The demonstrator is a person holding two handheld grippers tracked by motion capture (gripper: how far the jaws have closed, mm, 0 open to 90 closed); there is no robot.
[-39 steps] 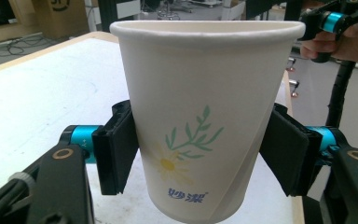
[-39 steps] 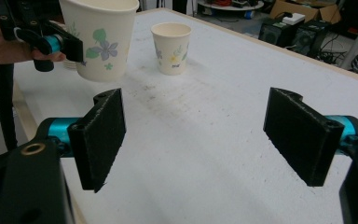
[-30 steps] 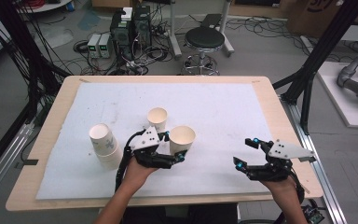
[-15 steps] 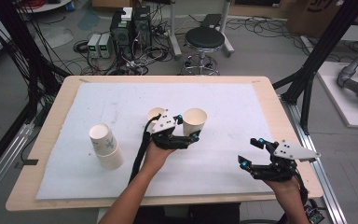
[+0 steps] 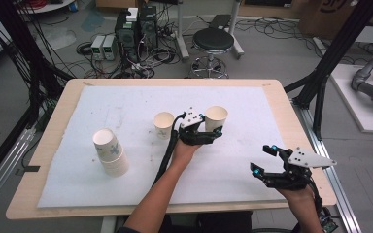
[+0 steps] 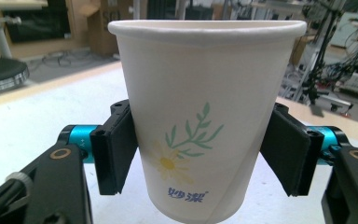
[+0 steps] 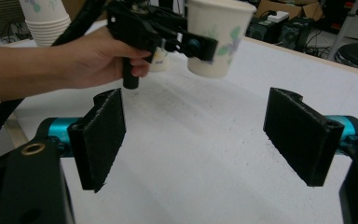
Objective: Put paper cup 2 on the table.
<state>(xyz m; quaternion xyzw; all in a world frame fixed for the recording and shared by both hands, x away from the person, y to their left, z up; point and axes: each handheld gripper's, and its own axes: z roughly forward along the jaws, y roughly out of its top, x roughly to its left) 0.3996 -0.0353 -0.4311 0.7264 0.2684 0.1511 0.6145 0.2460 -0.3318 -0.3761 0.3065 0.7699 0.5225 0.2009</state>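
Left gripper [image 5: 209, 135] has a paper cup [image 5: 215, 119] between its pads, jaws closed onto the cup's lower wall on both sides, cup upright; the left gripper view shows the pads [image 6: 116, 149] pressed against the cup [image 6: 200, 121], flower print facing the camera

Left to right across the white mat [image 5: 126, 97]:
- stack of nested cups [image 5: 109, 150] toward the left edge, tilted a little, well apart from both grippers
- single cup [image 5: 163, 124] standing upright on the mat, just beside the left hand [image 5: 184, 150]
- held cup, right of that one; in the right gripper view its base [image 7: 209, 70] seems just clear of the mat, though I can't be sure
- right gripper [image 5: 266, 160] near the front right corner, jaws spread wide, nothing between them, well apart from every cup

Progress, as I judge it: looks like cups are being taken off the stack and set out in a row. One placed, a second in hand over its likely spot and not yet released, the stack left to work through
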